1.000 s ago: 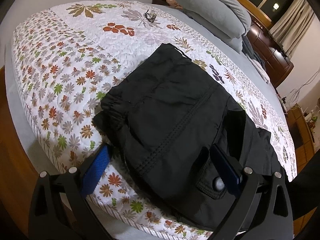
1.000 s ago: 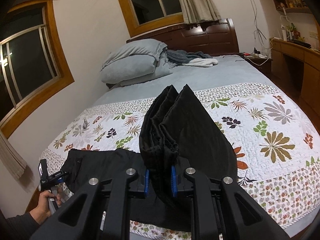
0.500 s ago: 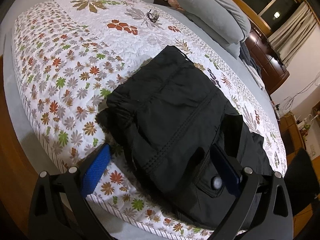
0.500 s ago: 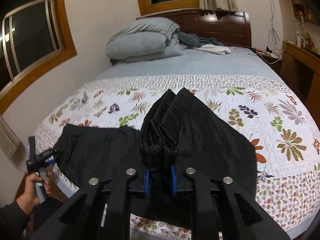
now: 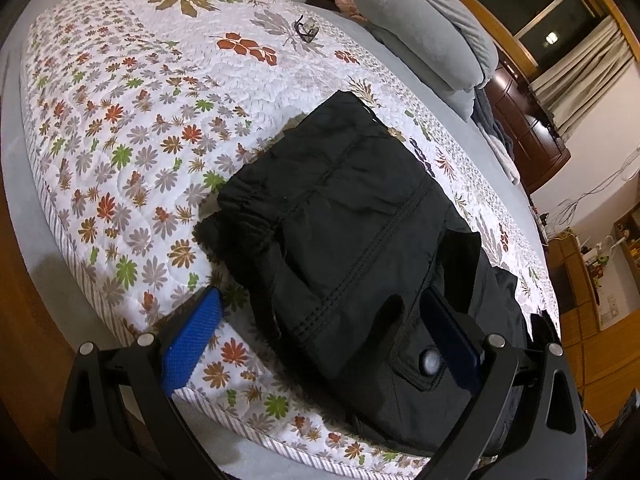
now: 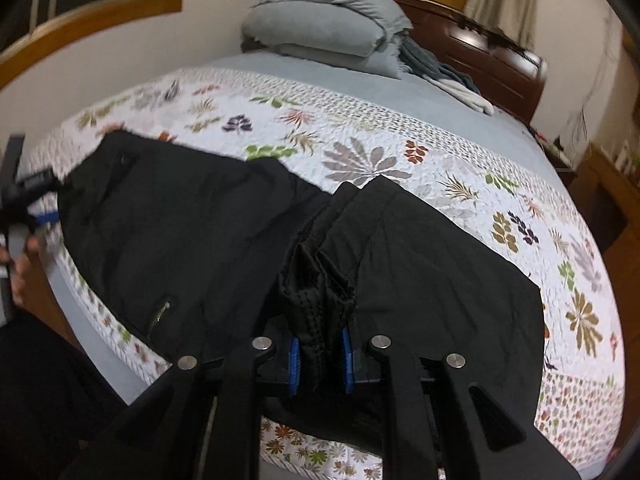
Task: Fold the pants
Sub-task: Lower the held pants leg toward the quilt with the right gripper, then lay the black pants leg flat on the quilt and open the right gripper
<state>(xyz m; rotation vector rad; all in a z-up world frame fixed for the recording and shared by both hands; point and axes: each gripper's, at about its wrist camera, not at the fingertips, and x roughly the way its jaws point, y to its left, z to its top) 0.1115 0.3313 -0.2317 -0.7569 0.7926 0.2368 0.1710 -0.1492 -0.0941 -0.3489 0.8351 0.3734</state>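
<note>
1. Black pants (image 5: 352, 240) lie on a quilt (image 5: 132, 128) with a leaf pattern, near the edge of a bed (image 6: 312, 76).
2. From the left wrist view, the left gripper (image 5: 320, 344) is wide open; its blue pads (image 5: 192, 336) stand far apart, one over the quilt and the other over the pants, and they hold nothing.
3. A round button (image 5: 431, 359) shows on the pants just beside the other pad.
4. From the right wrist view, the right gripper (image 6: 321, 360) is closed on a bunched fold of the pants (image 6: 420, 280), and the cloth is pinched between its two blue pads (image 6: 294, 364).
5. From this fold the cloth spreads out to both sides over the quilt (image 6: 360, 148).
6. A small zipper (image 6: 159, 314) shows on the part of the pants that lies flat.
7. The left gripper (image 6: 28, 200) shows at the far edge of the pants, held in a hand (image 6: 22, 276).
8. Grey pillows (image 6: 320, 24) are stacked at the wooden headboard (image 6: 492, 56), and glasses (image 5: 306, 31) lie on the quilt, well apart from the pants.
</note>
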